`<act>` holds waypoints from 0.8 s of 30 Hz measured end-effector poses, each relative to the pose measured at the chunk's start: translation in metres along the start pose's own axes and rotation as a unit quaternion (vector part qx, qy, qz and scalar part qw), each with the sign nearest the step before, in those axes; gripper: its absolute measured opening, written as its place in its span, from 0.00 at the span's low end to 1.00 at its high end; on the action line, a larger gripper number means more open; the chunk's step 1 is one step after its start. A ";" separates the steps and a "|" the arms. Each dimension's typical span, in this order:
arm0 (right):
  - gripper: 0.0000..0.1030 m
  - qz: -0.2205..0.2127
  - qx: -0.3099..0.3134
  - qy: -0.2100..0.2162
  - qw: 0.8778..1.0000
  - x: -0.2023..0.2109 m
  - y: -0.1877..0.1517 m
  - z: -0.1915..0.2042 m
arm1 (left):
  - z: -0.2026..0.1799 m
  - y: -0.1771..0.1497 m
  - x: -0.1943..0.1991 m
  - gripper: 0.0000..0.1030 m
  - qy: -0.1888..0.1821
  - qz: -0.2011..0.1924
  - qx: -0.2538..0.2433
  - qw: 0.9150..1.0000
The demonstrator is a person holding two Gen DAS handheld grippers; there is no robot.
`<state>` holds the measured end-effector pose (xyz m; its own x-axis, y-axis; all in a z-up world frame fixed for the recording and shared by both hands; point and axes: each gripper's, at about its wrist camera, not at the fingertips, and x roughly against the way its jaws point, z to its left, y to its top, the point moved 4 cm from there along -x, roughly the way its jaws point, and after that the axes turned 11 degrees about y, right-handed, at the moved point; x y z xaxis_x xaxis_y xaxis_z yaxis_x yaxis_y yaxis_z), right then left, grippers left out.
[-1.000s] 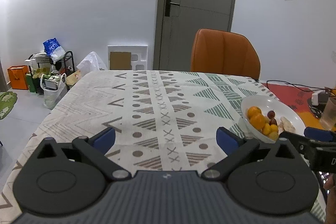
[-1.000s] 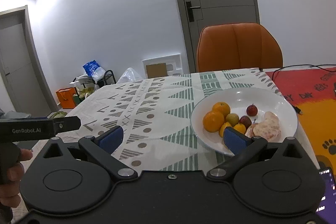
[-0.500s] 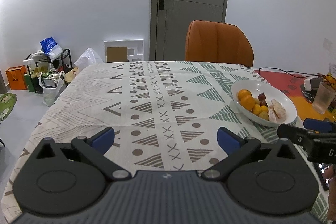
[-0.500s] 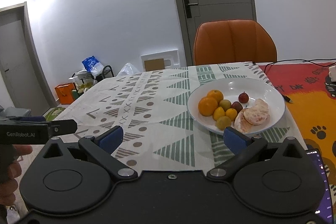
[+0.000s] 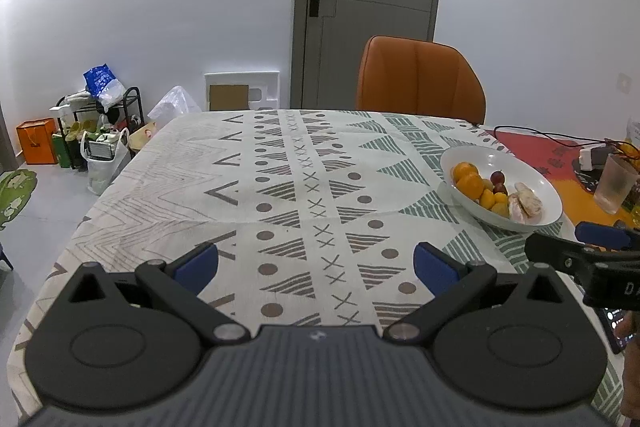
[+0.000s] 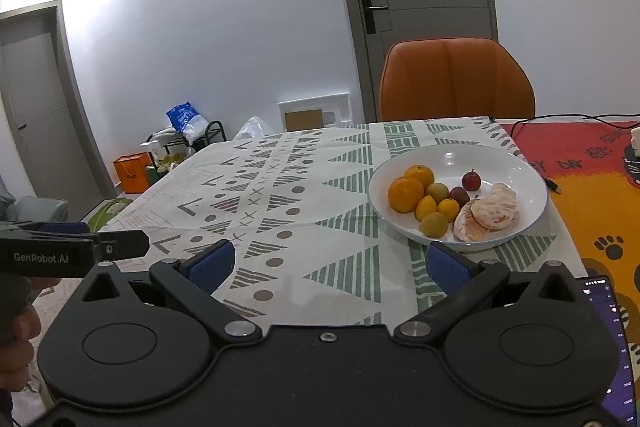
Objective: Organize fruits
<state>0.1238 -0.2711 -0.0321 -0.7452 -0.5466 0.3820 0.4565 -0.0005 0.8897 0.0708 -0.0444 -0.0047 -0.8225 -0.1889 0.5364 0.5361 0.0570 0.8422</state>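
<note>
fruit sits in a white bowl [image 6: 520, 163] on the table, over on the right side of the patterned cloth [image 5: 280, 187]. in the bowl i can see two big oranges [image 6: 405, 193] side by side, some small yellow fruits [image 6: 425, 207] next to them, two little dark red fruits [image 6: 471, 180] behind those, and peeled pale pieces [image 6: 493, 211] at the right of the pile. my left claw [image 5: 316, 266] is held over the near part of the cloth with its blue pads [image 5: 197, 267] spread wide apart, and there is nothing between them. my right claw [image 6: 328, 263] is also wide open and holds nothing; the bowl is just in front of it, a bit to the right, and the right pad [image 6: 445, 267] is close to the bowl's near rim but i can't tell if it touches. from the left camera the bowl is off to the right, well apart from the left claw. an orange chair [image 5: 420, 79] stands at the far side of the table, with a grey door [image 5: 368, 3] behind it. a frosted cup [image 5: 615, 183] stands to the right of the bowl on a red and orange mat [image 6: 592, 187]. a phone [image 6: 618, 347] with a lit screen lies at the near right edge. bags and a small rack [image 5: 100, 119] are on the floor to the left
</note>
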 end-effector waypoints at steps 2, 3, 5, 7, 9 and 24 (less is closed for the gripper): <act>1.00 0.001 -0.001 0.000 1.000 0.000 -0.001 0.000 | 0.000 0.000 0.001 1.00 0.001 -0.002 -0.003 1.000; 1.00 0.001 -0.001 0.001 1.000 -0.001 -0.001 0.000 | 0.000 -0.001 0.001 1.00 0.001 -0.002 -0.002 1.000; 1.00 0.003 -0.001 0.000 1.000 -0.001 -0.002 0.001 | 0.000 -0.001 0.000 1.00 0.001 -0.001 -0.001 1.000; 1.00 0.003 -0.001 0.000 1.000 -0.001 -0.002 0.001 | 0.000 -0.002 -0.001 1.00 0.003 0.002 -0.001 1.000; 1.00 0.005 -0.001 0.000 1.000 -0.001 -0.001 0.001 | 0.000 -0.002 -0.002 1.00 0.002 0.004 0.001 1.000; 1.00 0.004 0.001 -0.002 1.000 -0.003 -0.002 0.000 | 0.002 -0.002 -0.003 1.00 0.001 0.005 0.008 1.000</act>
<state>0.1252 -0.2698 -0.0354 -0.7439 -0.5430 0.3897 0.4612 0.0050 0.8873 0.0718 -0.0421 -0.0074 -0.8171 -0.1898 0.5443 0.5410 0.0739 0.8378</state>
